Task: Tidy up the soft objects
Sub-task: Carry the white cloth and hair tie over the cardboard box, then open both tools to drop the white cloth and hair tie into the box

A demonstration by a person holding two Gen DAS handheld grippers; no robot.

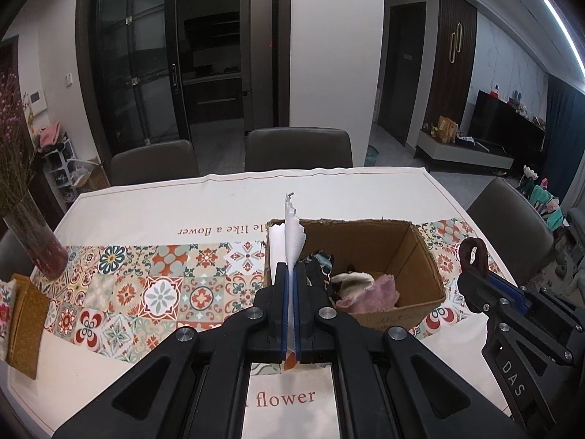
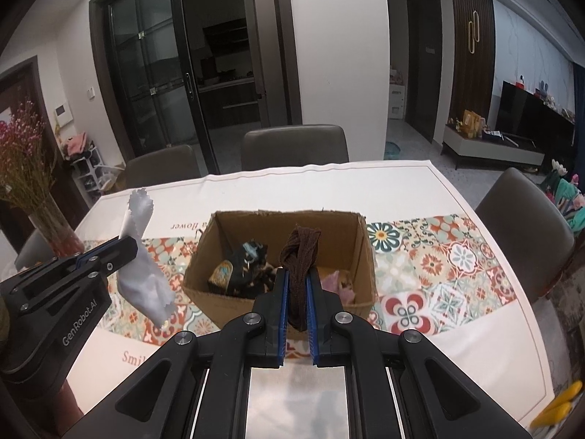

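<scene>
An open cardboard box [image 1: 420, 256] [image 2: 204, 256] stands on the patterned table runner. It holds a dark patterned cloth [image 2: 248, 267] and a pink and cream cloth [image 1: 365, 287]. My left gripper [image 1: 291, 274] is shut on a white zigzag-edged cloth [image 1: 292, 234], held above the table just left of the box; it also shows in the right wrist view [image 2: 146, 278]. My right gripper [image 2: 297, 278] is shut on a brown knitted cloth [image 2: 300, 252], held in front of the box; it shows at the right of the left wrist view [image 1: 473, 254].
A glass vase of dried flowers [image 1: 34, 237] stands at the table's left. A brown mat [image 1: 25, 329] lies at the left edge. Several chairs [image 1: 298, 148] surround the table. A yellow object [image 2: 559, 402] lies at the lower right.
</scene>
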